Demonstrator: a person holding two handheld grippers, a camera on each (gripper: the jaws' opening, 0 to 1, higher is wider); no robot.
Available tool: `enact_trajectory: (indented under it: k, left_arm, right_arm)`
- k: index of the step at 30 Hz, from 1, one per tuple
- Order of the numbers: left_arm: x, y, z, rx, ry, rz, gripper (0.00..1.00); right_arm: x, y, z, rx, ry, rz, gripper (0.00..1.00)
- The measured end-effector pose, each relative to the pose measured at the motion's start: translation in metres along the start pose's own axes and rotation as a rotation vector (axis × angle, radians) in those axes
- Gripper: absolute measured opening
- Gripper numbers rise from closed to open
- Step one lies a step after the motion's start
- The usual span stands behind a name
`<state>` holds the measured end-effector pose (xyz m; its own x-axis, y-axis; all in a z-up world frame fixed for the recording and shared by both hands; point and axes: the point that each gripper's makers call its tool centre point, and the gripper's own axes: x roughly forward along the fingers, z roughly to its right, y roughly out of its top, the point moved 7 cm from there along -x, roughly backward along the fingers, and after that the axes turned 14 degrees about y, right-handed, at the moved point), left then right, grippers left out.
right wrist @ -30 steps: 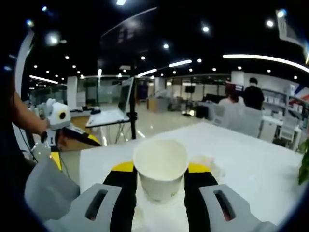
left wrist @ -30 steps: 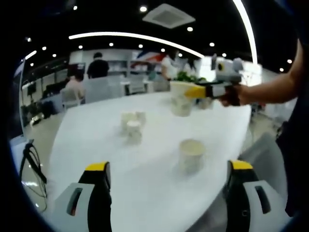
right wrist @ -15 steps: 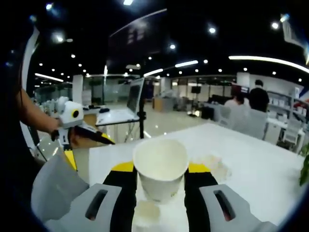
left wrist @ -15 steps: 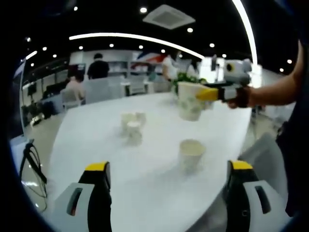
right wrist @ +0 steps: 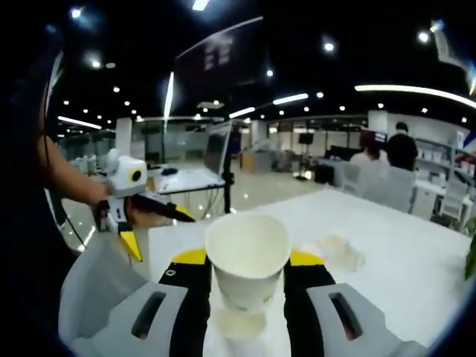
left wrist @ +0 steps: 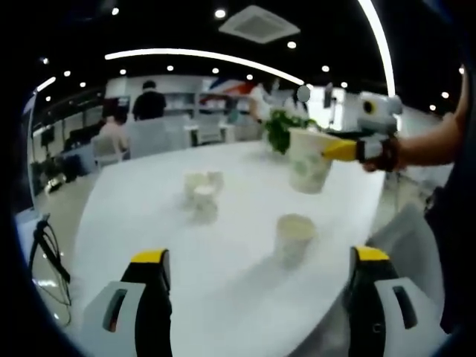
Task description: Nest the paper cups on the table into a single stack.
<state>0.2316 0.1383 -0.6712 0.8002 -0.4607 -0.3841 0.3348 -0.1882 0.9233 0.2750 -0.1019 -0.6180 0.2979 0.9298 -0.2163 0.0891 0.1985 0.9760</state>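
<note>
Right gripper (right wrist: 248,279): jaws pinching a paper cup (right wrist: 247,256), above the lone cup (right wrist: 239,323).
Left gripper (left wrist: 256,286): jaws spread, empty.
Handling: probably light, thin-walled, easily crushed; hold gently by the sides.

Perhaps five paper cups (left wrist: 295,236); one table (left wrist: 149,216)

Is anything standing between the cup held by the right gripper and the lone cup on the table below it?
Nothing visible does. The right gripper holds the held cup in the air above the lone cup, with just open air between them. The cluster of cups stands off to the side.
</note>
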Motion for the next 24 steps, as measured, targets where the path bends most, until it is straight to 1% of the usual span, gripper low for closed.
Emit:
enact_trajectory:
  k: [6, 14, 18, 24]
  left_arm:
    - [0.002, 0.000, -0.002, -0.006, 0.010, 0.005, 0.99]
    - [0.003, -0.001, -0.003, -0.017, 0.013, 0.006, 0.99]
    - [0.003, -0.002, -0.004, -0.020, 0.015, 0.004, 0.99]
    - [0.003, -0.002, -0.005, -0.027, 0.018, 0.004, 0.99]
  right_arm:
    - [0.001, 0.000, -0.001, -0.004, 0.003, 0.009, 0.35]
    - [0.004, -0.002, 0.000, -0.003, 0.010, 0.003, 0.35]
    - [0.006, -0.008, 0.000, -0.004, 0.007, -0.006, 0.36]
    - [0.008, -0.017, 0.002, -0.013, -0.003, 0.011, 0.36]
